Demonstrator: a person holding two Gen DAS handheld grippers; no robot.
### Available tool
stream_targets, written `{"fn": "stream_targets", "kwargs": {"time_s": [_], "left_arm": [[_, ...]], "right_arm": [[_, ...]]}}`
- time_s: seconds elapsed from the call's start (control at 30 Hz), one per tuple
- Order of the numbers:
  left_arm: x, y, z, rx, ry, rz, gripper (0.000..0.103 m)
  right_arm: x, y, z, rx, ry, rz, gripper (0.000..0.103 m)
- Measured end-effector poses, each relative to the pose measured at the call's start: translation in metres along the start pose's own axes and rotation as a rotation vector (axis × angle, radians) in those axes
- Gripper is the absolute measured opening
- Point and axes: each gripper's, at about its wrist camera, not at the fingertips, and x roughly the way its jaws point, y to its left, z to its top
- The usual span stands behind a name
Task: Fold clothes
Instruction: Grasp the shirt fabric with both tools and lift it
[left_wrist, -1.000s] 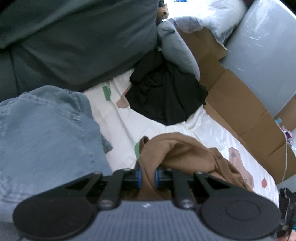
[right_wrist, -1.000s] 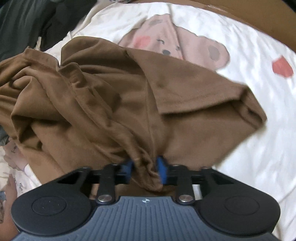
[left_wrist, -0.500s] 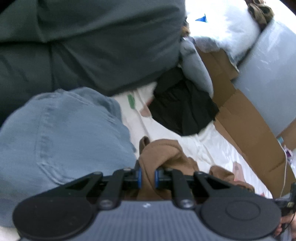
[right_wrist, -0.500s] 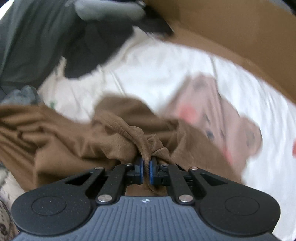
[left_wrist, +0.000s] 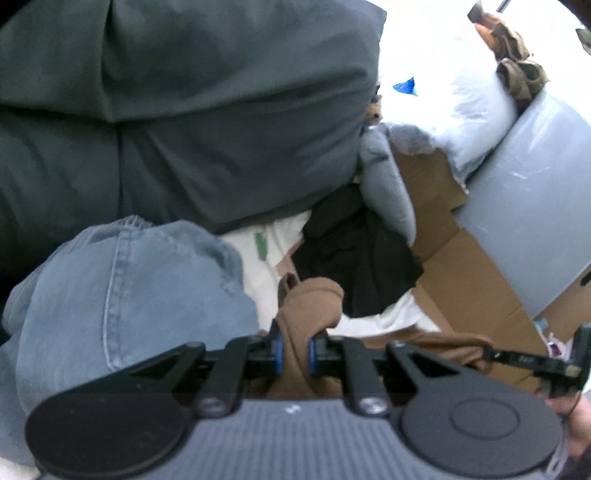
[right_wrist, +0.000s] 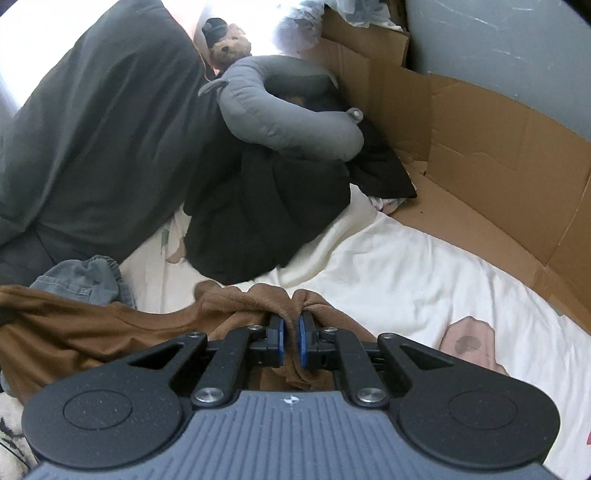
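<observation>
Lifted off the white sheet (right_wrist: 424, 280): brown garment (right_wrist: 92, 332), stretched sideways between left gripper (left_wrist: 293, 350) and right gripper (right_wrist: 291, 341), both pinching bunched edges, right jaws lately tightened.

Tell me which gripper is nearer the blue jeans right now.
Left. The left gripper, shut on the brown garment, sits right beside the blue jeans. The right gripper, also shut on that garment, has the jeans well off to its left.

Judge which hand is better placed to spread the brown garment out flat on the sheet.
Probably right. Both tongs are shut on the brown garment; the right tongs face bare white sheet, while the left tongs are crowded by the denim garment.
</observation>
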Motion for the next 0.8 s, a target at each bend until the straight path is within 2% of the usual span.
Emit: {"fn": "stream_targets", "kwargs": {"time_s": [0.03,0.13,0.23,0.33,0.47,0.8], "left_arm": [[-0.001,-0.002,0.002,-0.003,-0.007,-0.007,0.013],[-0.005,-0.008,0.003,0.002,-0.015,-0.031,0.013],[-0.004,-0.020,0.003,0.040,-0.008,-0.059,0.013],[-0.002,-0.038,0.002,0.104,0.004,-0.089,0.013],[0.007,-0.061,-0.004,0.139,0.027,-0.148,0.013],[0.036,-0.135,-0.045,0.300,0.130,-0.262,0.013]], "right_arm": [[0.001,-0.001,-0.001,0.004,0.005,0.003,0.011],[-0.002,-0.002,-0.006,0.026,-0.005,0.005,0.051],[-0.013,-0.004,-0.012,0.027,-0.020,0.008,0.052],[-0.026,-0.006,-0.019,0.026,-0.009,0.018,0.052],[-0.048,-0.010,-0.033,0.025,0.011,0.036,0.052],[-0.106,-0.036,-0.090,0.060,0.035,0.047,0.052]]}}
